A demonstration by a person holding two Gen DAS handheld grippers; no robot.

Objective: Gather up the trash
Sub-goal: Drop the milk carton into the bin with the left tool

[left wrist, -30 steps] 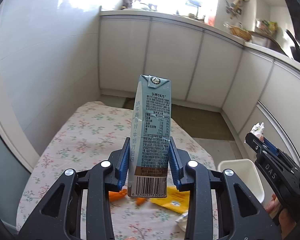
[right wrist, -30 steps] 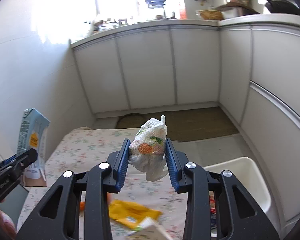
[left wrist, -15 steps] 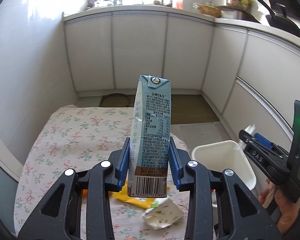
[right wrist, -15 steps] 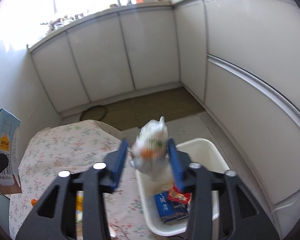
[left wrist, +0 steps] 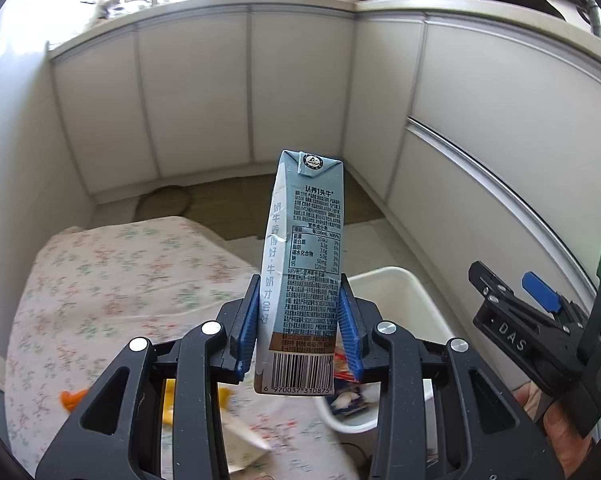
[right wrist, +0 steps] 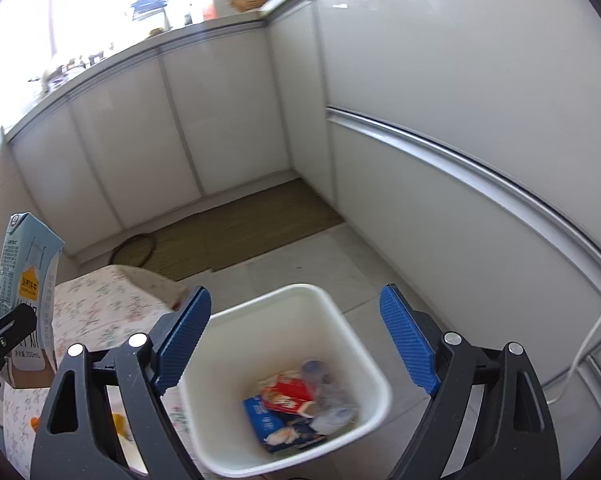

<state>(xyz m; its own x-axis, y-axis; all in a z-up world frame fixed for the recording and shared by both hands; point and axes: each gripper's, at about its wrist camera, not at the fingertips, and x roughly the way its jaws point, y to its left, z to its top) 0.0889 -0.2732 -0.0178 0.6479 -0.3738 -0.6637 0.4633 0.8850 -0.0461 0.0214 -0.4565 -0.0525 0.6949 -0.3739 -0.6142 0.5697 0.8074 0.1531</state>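
Observation:
My left gripper (left wrist: 298, 320) is shut on a tall blue-grey milk carton (left wrist: 304, 264), held upright above the table's right edge, beside the bin. The carton also shows at the left of the right wrist view (right wrist: 24, 288). My right gripper (right wrist: 296, 340) is open and empty, right above the white trash bin (right wrist: 364, 360). The bin stands on the floor next to the table and holds several wrappers, a red carton (right wrist: 288, 394) and crumpled plastic. The bin also shows in the left wrist view (left wrist: 404, 292).
A table with a floral cloth (left wrist: 112, 280) carries a yellow wrapper (left wrist: 168, 396), an orange scrap (left wrist: 70, 398) and a crumpled white paper (left wrist: 240, 440). White cabinets (right wrist: 460, 160) close the far and right sides. A brown mat (right wrist: 244, 228) lies on the floor.
My right gripper moved right over the bin and opened; the crumpled plastic bag it held is gone from its jaws. My left gripper swung right with the carton toward the bin.

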